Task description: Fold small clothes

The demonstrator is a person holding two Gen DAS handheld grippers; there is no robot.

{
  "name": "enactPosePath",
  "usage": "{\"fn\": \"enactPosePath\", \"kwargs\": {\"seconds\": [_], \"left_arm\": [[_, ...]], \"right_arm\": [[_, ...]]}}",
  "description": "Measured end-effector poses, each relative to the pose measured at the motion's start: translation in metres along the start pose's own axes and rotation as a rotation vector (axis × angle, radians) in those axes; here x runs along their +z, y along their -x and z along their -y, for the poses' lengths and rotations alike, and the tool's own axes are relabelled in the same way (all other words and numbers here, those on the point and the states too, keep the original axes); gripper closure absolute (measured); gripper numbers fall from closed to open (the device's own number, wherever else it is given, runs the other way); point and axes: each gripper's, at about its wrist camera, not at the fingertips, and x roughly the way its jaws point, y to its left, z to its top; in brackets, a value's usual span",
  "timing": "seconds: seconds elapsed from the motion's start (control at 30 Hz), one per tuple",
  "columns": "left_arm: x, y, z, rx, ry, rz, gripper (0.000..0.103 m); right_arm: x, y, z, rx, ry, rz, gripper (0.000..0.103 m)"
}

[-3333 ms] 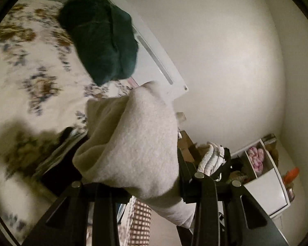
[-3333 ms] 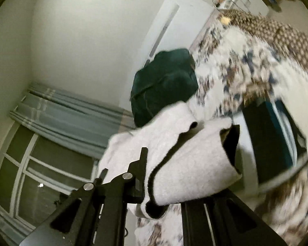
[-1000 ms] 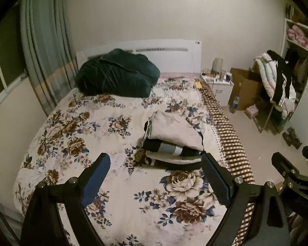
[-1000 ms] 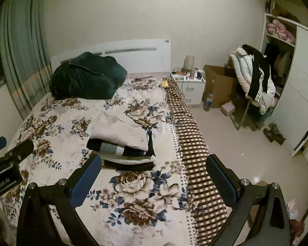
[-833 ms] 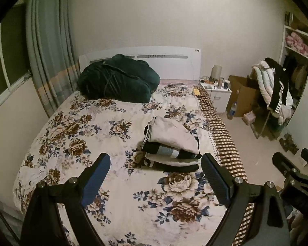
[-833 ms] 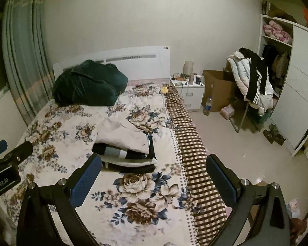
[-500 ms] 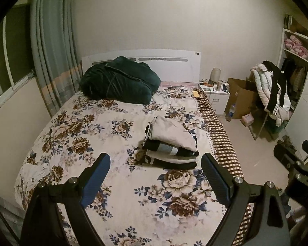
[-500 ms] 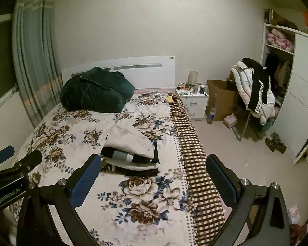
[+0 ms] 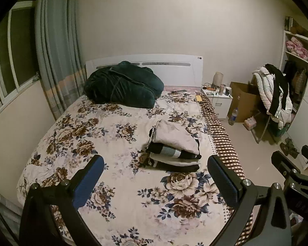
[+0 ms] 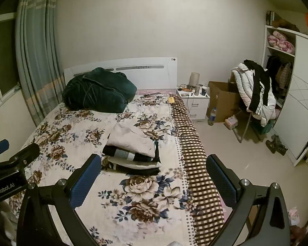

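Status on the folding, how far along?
Done: folded stack sits on the floral bedspread, beige garment on top. In hand: nothing; left gripper and right gripper are open, away from the stack. Left: possibly a crumpled white cloth at the bed's left edge.

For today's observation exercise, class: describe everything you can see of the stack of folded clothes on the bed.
The stack of folded clothes lies flat on the floral bedspread, near the bed's checked edge. A pale cream, soft-looking garment is on top, slightly rumpled; under it a black piece with a grey and white band, then a white layer, then black at the bottom. Edges line up roughly. Nothing but the bedspread touches it; both grippers are well clear.
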Motion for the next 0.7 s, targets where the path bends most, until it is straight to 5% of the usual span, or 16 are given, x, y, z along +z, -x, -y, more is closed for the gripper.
{"fn": "enactPosePath", "kwargs": {"seconds": [0.7], "left_arm": [[-0.0079, 0.0070, -0.0004, 0.015, 0.002, -0.004, 0.000]], "right_arm": [[0.0028, -0.0030, 0.0045, 0.033, -0.001, -0.014, 0.000]]}}
